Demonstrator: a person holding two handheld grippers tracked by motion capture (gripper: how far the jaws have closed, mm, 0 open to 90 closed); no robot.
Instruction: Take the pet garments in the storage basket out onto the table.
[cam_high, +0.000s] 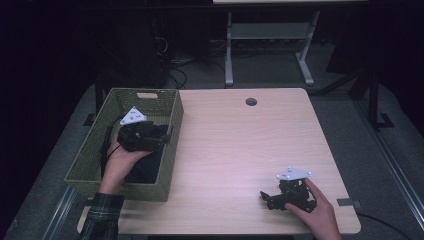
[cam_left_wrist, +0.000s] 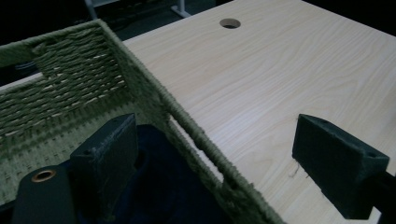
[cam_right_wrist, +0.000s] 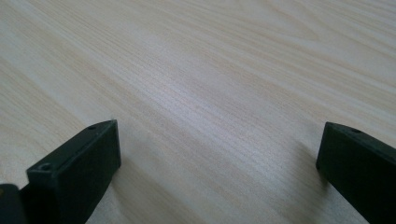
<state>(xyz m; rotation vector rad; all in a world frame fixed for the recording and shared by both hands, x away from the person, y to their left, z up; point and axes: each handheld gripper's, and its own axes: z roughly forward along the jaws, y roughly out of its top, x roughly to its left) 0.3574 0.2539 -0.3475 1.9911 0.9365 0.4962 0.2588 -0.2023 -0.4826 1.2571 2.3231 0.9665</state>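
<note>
Dim room, pale wooden table (cam_high: 240, 150) with a round cable hole (cam_high: 251, 102) near its far edge. On the table's left side stands an olive woven basket (cam_high: 172, 145), and in its bottom lies a dark navy cloth (cam_left_wrist: 173, 186), rumpled against the near wall. That cloth looks soft, light and limp; it will likely sag and drape when lifted, so a pinch on a raised fold, taking in enough layers, should hold better than a grab at a flat patch. The basket itself seems light and a little springy, so it may slide if dragged by its rim. The left gripper (cam_high: 150, 137) hovers over the basket with its jaws spread wide, one inside above the cloth, the other outside over the table, straddling the right wall. The right gripper (cam_high: 280, 196) rests low near the table's front right, jaws spread wide too, nothing between them.
</note>
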